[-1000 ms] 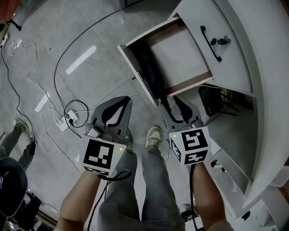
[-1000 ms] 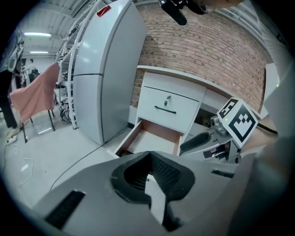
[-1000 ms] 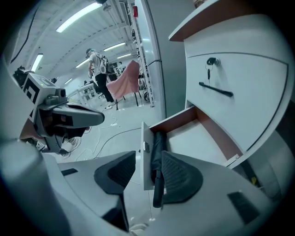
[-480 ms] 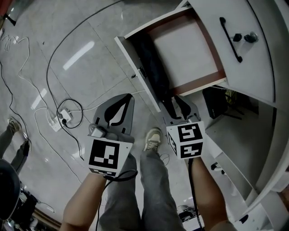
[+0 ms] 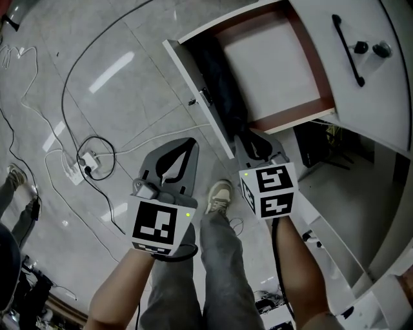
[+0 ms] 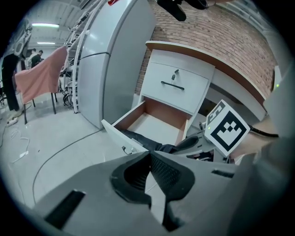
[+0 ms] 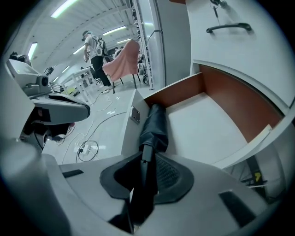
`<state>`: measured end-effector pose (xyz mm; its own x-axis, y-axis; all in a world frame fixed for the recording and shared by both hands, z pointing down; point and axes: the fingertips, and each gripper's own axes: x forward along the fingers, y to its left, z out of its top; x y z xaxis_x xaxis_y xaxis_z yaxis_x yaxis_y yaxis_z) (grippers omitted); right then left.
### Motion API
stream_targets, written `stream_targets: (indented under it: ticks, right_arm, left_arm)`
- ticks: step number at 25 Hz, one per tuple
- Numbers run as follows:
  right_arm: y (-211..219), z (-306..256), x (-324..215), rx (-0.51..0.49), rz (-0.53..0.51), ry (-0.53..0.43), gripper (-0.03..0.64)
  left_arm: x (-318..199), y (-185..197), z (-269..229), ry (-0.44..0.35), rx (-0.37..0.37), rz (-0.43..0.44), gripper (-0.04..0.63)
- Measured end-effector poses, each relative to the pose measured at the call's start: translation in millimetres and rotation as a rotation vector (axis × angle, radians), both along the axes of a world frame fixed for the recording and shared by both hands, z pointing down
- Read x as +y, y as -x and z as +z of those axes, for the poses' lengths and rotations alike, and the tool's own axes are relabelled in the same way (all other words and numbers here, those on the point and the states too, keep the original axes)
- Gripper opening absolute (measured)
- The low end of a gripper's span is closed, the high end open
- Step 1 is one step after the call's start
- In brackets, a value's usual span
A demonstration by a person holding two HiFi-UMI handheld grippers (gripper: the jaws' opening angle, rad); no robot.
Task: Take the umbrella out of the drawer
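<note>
Right gripper (image 7: 147, 154) clamped on the umbrella (image 7: 154, 124) handle; jaws have just been closing.
Black folded umbrella runs toward 11 o'clock from that gripper, lying inside the open drawer (image 5: 277, 58) along its front panel. Left gripper (image 6: 150, 154) at 9 o'clock: jaws together, empty, above the floor (image 5: 129, 97).

Even indoor light; ceiling strips (image 7: 64, 7) glare on floor (image 5: 111, 72); fisheye edges dark.
</note>
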<state>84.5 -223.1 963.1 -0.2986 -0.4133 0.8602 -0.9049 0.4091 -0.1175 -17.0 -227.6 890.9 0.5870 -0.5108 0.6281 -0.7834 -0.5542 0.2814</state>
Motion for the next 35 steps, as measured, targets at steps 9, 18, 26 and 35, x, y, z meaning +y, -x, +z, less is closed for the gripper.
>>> stream_targets:
  ticks: [9,18,26,35]
  right_arm:
    - [-1,2,0,0.037,0.019,0.007,0.040]
    - [-2,3,0,0.039,0.066,0.038,0.026]
    - [-5,0,3,0.014,0.090,0.029,0.025]
    - [-6,-28,3,-0.014,0.100,-0.028,0.022]
  left_arm:
    - [0,3,12,0.004,-0.011,0.000,0.008]
    - [6,4,25,0.022,-0.027,0.020,0.008]
    - [10,1,26,0.023,-0.026,0.033,0.008]
    - [12,2,10,0.005,-0.033,0.042,0.008]
